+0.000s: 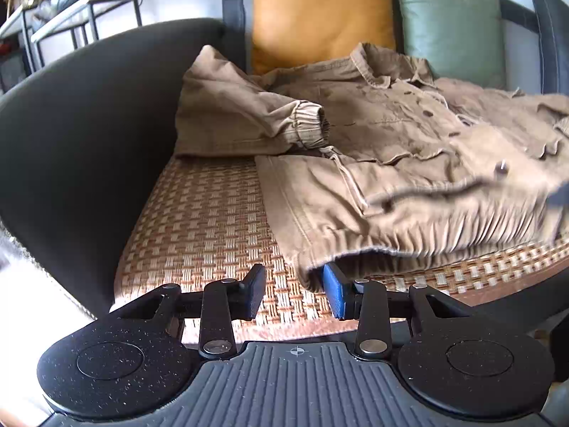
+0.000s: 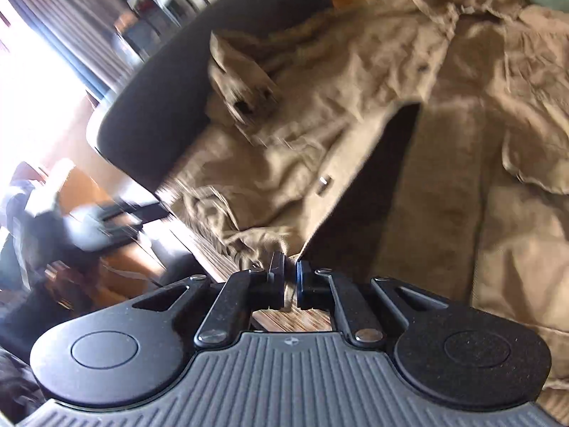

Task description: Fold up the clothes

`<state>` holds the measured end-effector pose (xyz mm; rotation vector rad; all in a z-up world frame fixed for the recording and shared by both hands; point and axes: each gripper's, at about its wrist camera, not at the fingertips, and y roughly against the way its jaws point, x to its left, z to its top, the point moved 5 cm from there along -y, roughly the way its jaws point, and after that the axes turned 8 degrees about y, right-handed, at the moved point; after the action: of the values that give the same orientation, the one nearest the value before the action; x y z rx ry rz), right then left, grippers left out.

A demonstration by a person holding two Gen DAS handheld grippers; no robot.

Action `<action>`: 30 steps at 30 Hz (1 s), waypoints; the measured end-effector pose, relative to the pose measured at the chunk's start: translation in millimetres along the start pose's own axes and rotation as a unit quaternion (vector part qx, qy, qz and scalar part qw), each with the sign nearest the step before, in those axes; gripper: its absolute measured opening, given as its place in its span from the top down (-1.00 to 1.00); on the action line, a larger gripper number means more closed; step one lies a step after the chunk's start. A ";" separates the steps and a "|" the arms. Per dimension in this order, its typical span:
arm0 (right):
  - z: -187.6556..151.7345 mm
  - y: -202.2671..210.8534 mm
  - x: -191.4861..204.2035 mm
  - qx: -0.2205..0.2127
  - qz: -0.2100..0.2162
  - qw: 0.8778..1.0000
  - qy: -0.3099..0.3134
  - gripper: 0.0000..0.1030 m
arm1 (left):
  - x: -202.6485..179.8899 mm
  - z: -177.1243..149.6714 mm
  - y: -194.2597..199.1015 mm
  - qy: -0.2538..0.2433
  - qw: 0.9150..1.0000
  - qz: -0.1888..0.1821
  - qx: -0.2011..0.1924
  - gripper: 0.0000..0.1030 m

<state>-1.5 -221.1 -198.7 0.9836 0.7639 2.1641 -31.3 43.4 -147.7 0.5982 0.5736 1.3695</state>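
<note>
Each claw is built alike: a grey ribbed housing with a small crosshair mark, two round speckled black discs, and black link arms pinned with silver screws. The left claw [image 1: 294, 293] carries one black textured pad and one blue pad. The right claw [image 2: 291, 284] shows a black finger and a blue-edged one.

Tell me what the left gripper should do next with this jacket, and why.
Probably ease the left gripper forward and close on the jacket's gathered hem. Its jaws stand open with that corner just beyond its blue pad, while the right gripper appears already pinched on the hem's front edge.
</note>
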 end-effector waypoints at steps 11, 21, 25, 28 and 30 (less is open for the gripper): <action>-9.0 34.5 -7.1 -0.072 -0.028 0.997 -0.018 0.55 | -78.6 62.3 10.6 -0.017 0.994 -0.089 -0.067 -0.23; -23.5 45.3 -26.0 -0.096 -0.101 0.990 -0.028 0.24 | -182.1 88.8 -59.2 -0.058 0.987 -0.146 -0.010 -0.24; -28.1 40.8 -22.3 -0.095 -0.117 0.988 -0.012 0.18 | -214.1 94.5 -75.0 -0.066 0.979 -0.191 0.018 -0.25; -30.3 35.5 -18.3 -0.086 -0.130 0.988 0.013 0.05 | -231.5 94.9 -95.3 -0.076 0.978 -0.187 0.045 -0.33; -32.1 31.7 -15.1 -0.082 -0.138 0.987 0.026 0.00 | -236.8 93.7 -109.1 -0.066 0.978 -0.186 0.068 -0.33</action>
<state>-28.9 -259.9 -200.4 0.6955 0.6891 1.9809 84.3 -208.4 -148.3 0.6508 0.6390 0.9370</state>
